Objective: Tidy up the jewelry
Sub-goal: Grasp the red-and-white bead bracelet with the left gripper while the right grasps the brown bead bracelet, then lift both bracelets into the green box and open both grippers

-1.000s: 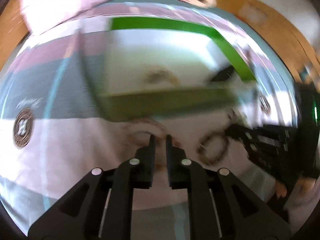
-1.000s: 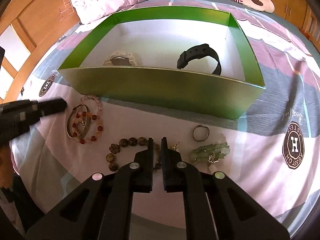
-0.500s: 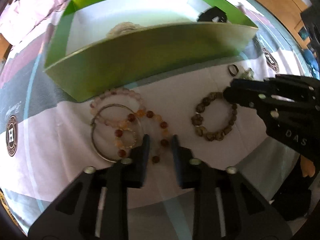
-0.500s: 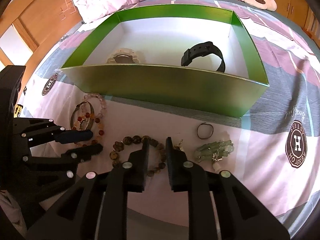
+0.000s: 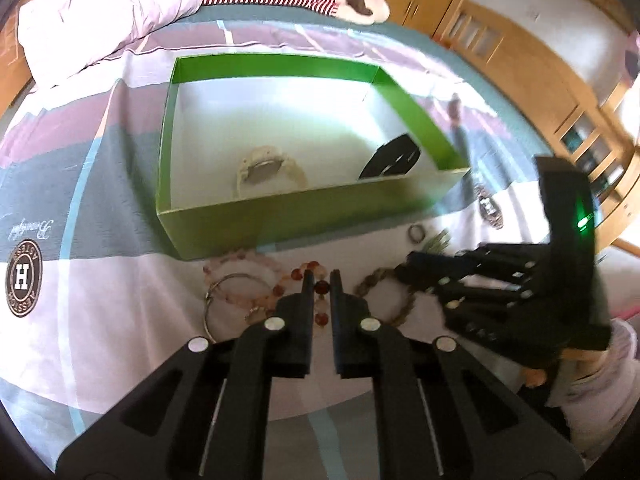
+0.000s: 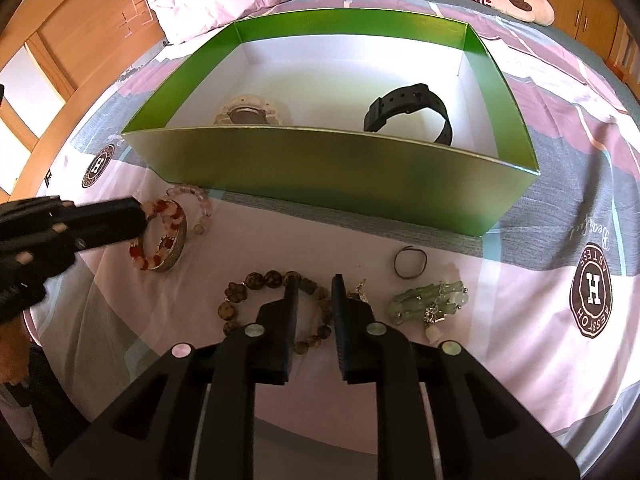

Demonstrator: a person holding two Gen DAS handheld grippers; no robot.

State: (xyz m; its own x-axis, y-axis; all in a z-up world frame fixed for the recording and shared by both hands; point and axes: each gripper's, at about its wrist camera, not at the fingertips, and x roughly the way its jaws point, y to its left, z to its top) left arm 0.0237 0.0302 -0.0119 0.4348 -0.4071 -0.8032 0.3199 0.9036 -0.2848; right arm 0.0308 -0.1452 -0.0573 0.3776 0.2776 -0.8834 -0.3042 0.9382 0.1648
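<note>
Two watches in the box, bracelets outside

Two watches lie in the green box: a pale watch at 9 o'clock, a black watch at 3. On the bedspread near the front wall, the left gripper is nearly closed around a red bracelet, seemingly pinching a bead. The right gripper is parted over a brown bracelet. At 3 o'clock lie a ring and jade piece.

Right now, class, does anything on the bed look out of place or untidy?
Yes. Only the black watch and pale watch lie inside the green box. The red bead bracelet, brown bead bracelet, small ring and jade piece lie loose on the bedspread in front of it.
</note>
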